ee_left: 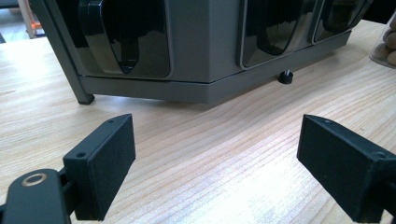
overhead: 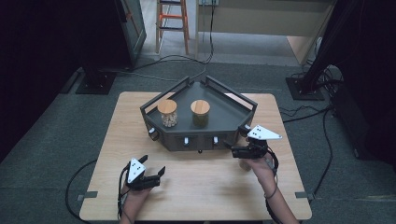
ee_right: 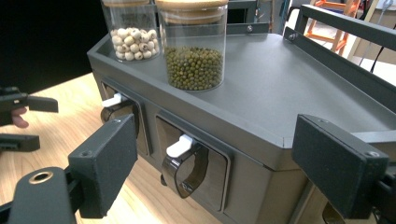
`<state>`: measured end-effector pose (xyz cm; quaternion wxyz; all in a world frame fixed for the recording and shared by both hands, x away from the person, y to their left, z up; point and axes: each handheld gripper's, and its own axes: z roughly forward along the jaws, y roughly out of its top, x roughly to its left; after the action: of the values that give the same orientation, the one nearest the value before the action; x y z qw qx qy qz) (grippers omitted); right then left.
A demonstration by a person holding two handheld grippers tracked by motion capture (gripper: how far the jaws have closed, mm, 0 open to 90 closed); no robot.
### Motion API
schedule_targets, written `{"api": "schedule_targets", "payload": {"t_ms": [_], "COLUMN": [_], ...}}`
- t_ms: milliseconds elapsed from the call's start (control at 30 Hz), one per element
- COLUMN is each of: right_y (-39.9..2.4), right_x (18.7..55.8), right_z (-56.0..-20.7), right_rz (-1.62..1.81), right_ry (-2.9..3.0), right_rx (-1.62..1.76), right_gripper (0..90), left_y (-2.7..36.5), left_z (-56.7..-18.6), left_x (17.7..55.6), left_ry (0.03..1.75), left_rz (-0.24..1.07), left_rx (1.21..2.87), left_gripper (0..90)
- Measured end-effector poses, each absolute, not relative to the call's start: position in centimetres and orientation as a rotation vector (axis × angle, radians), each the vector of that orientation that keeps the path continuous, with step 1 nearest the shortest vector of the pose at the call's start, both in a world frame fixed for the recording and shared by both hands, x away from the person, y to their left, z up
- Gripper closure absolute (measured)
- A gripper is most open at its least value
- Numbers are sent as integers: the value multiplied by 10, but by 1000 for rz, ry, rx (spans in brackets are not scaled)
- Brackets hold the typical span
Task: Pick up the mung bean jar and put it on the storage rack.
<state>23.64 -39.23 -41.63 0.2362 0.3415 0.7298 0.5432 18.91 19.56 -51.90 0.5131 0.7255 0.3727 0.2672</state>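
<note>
A grey corner-shaped dispenser rack [overhead: 219, 116] stands at the middle of the wooden table [overhead: 196, 191]. On its top tray are two clear jars with wooden lids, one of pale round seeds [overhead: 167, 113] [ee_right: 133, 32] and one of green beans [overhead: 200, 113] [ee_right: 194, 51]. My right gripper [overhead: 237, 139] [ee_right: 215, 163] is open at the rack's front right corner, level with its top edge, with nothing between the jaws. In front of it are two white levers [ee_right: 180, 145] over dark spouts. My left gripper [overhead: 153, 165] [ee_left: 219, 163] hangs open and empty just above the table, facing the rack's base [ee_left: 187, 86].
Part of another clear jar with pale seeds [ee_left: 385, 44] stands on the table at the right edge of the left gripper view. Rails [ee_right: 345, 28] run along the rack's back sides. Cables and stand bases lie on the floor around the table.
</note>
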Motion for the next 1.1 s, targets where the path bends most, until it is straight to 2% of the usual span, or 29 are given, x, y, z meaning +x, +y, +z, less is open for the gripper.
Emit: {"api": "schedule_targets", "payload": {"t_ms": [533, 1100], "right_y": [-402, -411], "right_x": [212, 202], "right_z": [-428, -442], "right_rz": [1431, 1406], "right_ry": [1970, 1962], "right_rx": [922, 961], "right_gripper": [146, 147], "left_y": [194, 194], "left_z": [-518, -518], "left_x": [189, 190], "left_ry": [889, 884], "left_rz": [648, 648], "left_rx": [1754, 1765], "left_gripper": [114, 114]}}
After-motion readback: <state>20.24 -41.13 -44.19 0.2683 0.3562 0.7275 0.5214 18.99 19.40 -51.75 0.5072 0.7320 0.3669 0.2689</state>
